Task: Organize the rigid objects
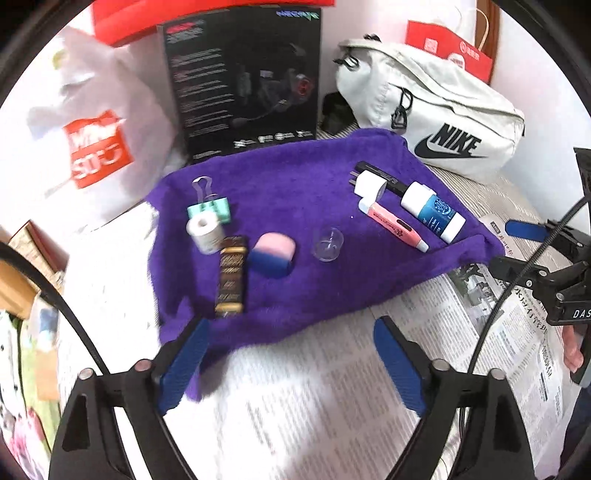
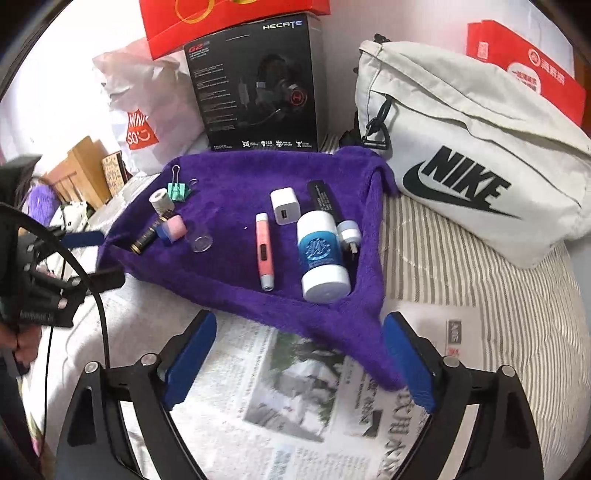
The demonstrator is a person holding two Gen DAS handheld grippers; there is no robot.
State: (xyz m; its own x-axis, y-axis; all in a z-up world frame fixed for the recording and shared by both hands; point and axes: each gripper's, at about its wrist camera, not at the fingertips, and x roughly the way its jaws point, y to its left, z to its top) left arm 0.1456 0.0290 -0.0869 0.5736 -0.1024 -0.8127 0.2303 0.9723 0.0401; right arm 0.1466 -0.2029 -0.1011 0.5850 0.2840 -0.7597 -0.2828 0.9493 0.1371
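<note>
A purple towel (image 1: 295, 192) (image 2: 236, 173) holds small rigid objects. On its left lie a green binder clip (image 1: 210, 208) (image 2: 179, 190), a white tape roll (image 1: 205, 230) (image 2: 160, 199), a brown-and-gold bar (image 1: 231, 277) (image 2: 146, 238), a pink-and-blue block (image 1: 273, 254) (image 2: 170, 229) and a clear cup (image 1: 328, 243) (image 2: 201, 238). On its right lie a white charger (image 1: 369, 184) (image 2: 283, 205), a pink pen (image 1: 395, 225) (image 2: 264, 251), a blue-and-white bottle (image 1: 432, 212) (image 2: 323, 254) and a black tube (image 1: 384, 179) (image 2: 323, 197). My left gripper (image 1: 291, 354) is open and empty at the towel's near edge. My right gripper (image 2: 299, 350) is open and empty over the near corner.
A black headset box (image 1: 247, 81) (image 2: 258, 85), a white Nike bag (image 1: 436, 107) (image 2: 472, 147), a white Miniso bag (image 1: 96, 140) (image 2: 144, 110) and red bags (image 2: 236, 22) stand behind the towel. Newspaper (image 1: 295, 398) (image 2: 295, 387) covers the striped bedding (image 2: 461, 266).
</note>
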